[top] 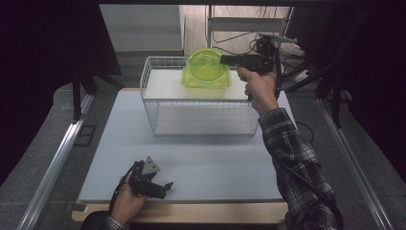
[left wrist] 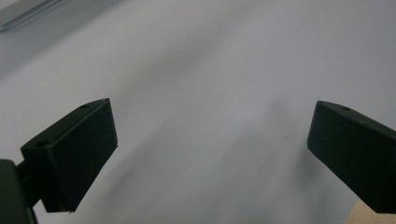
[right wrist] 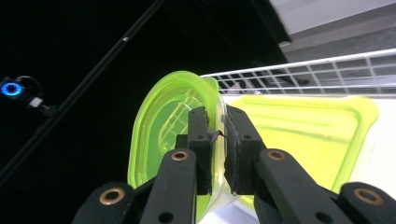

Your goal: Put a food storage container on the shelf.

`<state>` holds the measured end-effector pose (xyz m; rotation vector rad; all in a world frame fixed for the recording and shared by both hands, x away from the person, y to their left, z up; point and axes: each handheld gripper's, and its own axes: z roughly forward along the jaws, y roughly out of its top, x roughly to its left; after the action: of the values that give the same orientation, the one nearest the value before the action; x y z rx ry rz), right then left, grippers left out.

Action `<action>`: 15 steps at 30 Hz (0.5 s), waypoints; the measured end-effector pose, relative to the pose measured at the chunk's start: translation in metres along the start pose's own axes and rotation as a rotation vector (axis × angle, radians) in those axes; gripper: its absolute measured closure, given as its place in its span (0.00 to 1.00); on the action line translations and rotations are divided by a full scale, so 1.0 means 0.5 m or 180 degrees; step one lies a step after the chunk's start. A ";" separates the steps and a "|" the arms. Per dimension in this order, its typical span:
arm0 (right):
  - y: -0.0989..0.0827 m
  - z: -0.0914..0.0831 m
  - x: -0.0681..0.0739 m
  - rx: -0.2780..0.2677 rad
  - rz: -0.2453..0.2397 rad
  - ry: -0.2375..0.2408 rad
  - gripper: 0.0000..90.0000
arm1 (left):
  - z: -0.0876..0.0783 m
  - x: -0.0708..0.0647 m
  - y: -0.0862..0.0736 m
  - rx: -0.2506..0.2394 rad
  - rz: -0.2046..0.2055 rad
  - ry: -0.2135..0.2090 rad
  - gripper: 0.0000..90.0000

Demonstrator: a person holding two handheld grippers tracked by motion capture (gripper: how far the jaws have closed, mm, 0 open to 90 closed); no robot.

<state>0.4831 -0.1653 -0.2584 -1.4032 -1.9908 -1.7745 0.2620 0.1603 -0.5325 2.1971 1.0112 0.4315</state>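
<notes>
A: The pale grey table [top: 191,163] stands in a dark room, with a white wire basket [top: 158,72] at its far side.

B: Your right gripper [right wrist: 218,135] is raised over the basket, clamped on a translucent green container's [right wrist: 159,126] rim; a green lid [right wrist: 308,130] lies below. Your left gripper [left wrist: 210,154] rests near the table's front edge, jaws spread.

Right arm wears a dark plaid long sleeve [top: 297,163]; black two-jaw right gripper [right wrist: 218,135] shows brass-coloured pivot rivets.
</notes>
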 end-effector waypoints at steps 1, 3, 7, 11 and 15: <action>0.002 0.003 0.000 -0.0004 -0.0006 -0.0033 0.90 | 0.000 0.000 0.000 0.0000 -0.0001 0.0000 0.02; 0.005 0.008 -0.002 -0.0016 -0.0001 -0.0067 0.90 | 0.000 0.000 0.000 0.0005 -0.0004 -0.0003 0.02; 0.010 0.022 -0.008 -0.0022 0.0009 -0.0145 0.90 | 0.000 0.000 0.000 0.0005 -0.0003 -0.0005 0.02; 0.013 0.033 -0.012 -0.0026 0.0005 -0.0221 0.90 | 0.000 0.000 -0.001 0.0004 -0.0002 -0.0004 0.02; 0.015 0.039 -0.017 -0.0037 0.0019 -0.0299 0.90 | 0.000 0.000 -0.001 0.0008 0.0001 -0.0007 0.02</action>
<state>0.5020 -0.1544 -0.2642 -1.5214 -2.0221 -1.7515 0.2618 0.1607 -0.5328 2.1996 1.0108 0.4280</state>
